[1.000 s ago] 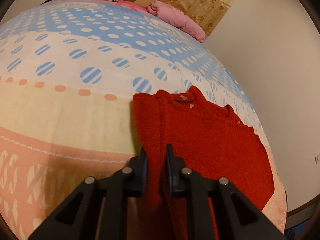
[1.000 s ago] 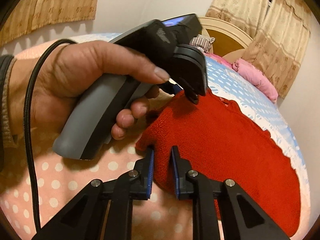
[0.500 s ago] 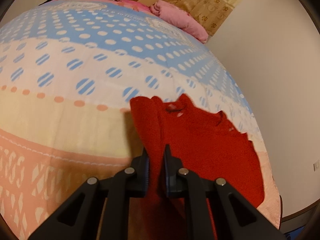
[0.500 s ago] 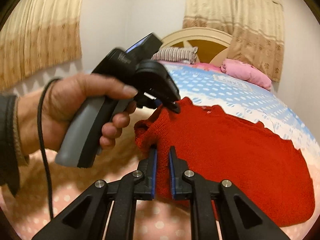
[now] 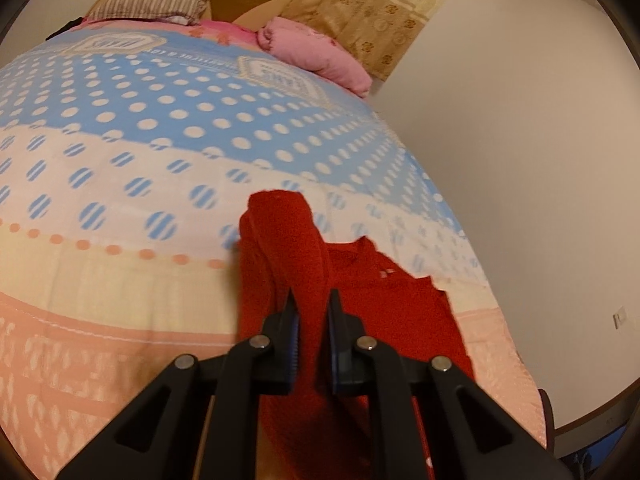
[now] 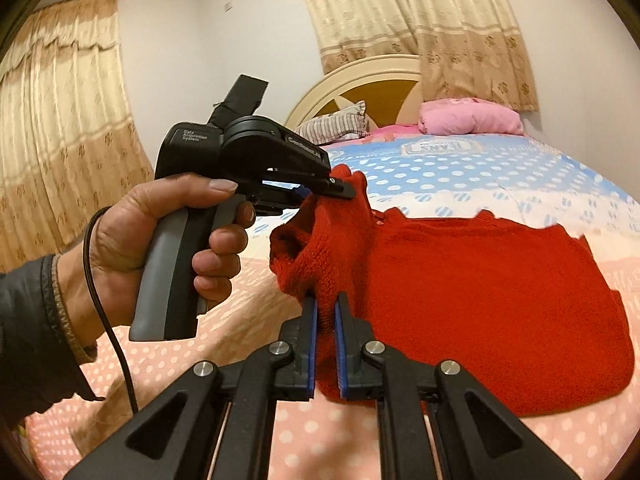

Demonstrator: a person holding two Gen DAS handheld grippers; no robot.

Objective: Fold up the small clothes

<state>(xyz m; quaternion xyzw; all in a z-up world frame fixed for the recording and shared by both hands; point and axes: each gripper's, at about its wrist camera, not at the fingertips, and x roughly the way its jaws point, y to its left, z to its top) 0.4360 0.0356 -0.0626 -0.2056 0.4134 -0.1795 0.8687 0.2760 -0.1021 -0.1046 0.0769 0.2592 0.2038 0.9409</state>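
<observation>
A small red knit sweater (image 6: 480, 280) lies on the bed, its left edge lifted off the cover. My left gripper (image 5: 311, 312) is shut on that lifted edge of the sweater (image 5: 288, 248); it also shows in the right wrist view (image 6: 340, 190), held in a hand, pinching the upper part of the raised fold. My right gripper (image 6: 326, 308) is shut on the lower part of the same fold. The rest of the sweater stays flat to the right.
The bed cover (image 5: 120, 140) has blue, white, cream and pink dotted bands. A striped pillow (image 5: 156, 4) and a pink rolled blanket (image 5: 316, 52) lie by the headboard. A white wall (image 5: 520, 160) runs along the bed's right side. Curtains (image 6: 60, 140) hang left.
Both grippers have lifted the sweater's left edge higher off the bed. The raised fold now stands up and leans toward the sweater's middle.
</observation>
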